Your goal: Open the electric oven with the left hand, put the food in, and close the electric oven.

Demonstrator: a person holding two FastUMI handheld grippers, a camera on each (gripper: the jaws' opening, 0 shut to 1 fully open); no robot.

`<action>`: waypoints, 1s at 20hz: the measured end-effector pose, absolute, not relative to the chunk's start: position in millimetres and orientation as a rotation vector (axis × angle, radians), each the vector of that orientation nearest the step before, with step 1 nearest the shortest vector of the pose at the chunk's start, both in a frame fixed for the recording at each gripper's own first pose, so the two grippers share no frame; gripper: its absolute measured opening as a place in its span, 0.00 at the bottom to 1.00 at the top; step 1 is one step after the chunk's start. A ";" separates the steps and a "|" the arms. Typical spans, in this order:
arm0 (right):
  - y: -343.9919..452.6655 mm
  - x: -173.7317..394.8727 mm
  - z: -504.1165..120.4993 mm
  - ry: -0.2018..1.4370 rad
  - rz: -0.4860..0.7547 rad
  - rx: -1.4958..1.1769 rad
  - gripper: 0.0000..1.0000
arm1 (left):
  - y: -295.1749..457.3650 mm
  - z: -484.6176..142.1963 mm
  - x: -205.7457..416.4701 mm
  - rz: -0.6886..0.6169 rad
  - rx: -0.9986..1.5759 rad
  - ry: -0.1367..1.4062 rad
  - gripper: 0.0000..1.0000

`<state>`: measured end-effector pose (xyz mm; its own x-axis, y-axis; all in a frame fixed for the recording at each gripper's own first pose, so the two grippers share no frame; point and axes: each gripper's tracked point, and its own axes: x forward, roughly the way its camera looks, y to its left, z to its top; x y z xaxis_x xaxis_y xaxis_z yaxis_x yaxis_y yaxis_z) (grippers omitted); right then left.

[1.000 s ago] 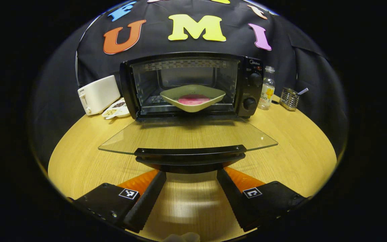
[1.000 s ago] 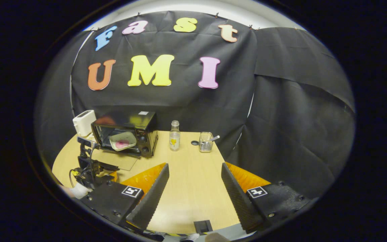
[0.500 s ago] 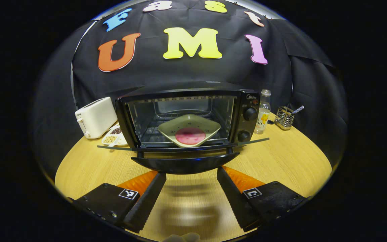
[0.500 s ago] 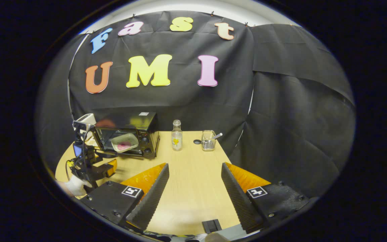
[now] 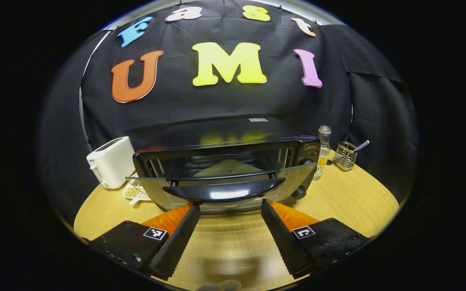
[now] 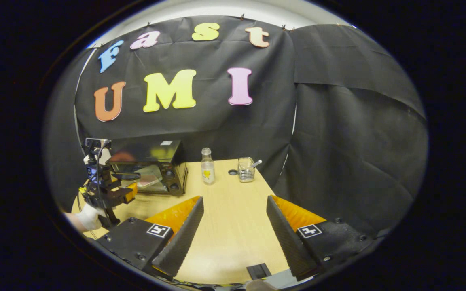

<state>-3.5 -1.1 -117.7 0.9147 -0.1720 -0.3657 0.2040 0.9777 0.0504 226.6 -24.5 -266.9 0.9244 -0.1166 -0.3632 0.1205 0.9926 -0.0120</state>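
While the oven door stands partly raised, tilted between flat and upright, the left gripper sits just beneath its handle with fingers spread wide, gripping nothing. Behind the glass, the plate of food rests on the rack inside the electric oven near the back edge of the table. Over the table's middle, the right gripper hangs spread and empty, well apart from the oven.

Left gripper: wedge fingers with ridged inner faces, square coded tags on blocky bases, small screws along edges. Beside the oven, white glove, trailing cables.
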 end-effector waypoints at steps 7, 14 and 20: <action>-0.3 -8.9 -115.7 0.371 -0.200 0.077 0.99 | -30.9 -252.5 253.8 -0.132 0.003 0.348 0.98; -2.3 -14.7 -111.5 0.362 -0.201 0.075 0.99 | -29.4 -252.1 253.9 -0.126 -0.005 0.355 0.97; -0.6 -19.3 -113.1 0.363 -0.193 0.075 0.99 | -31.7 -254.9 248.3 -0.127 -0.004 0.366 0.97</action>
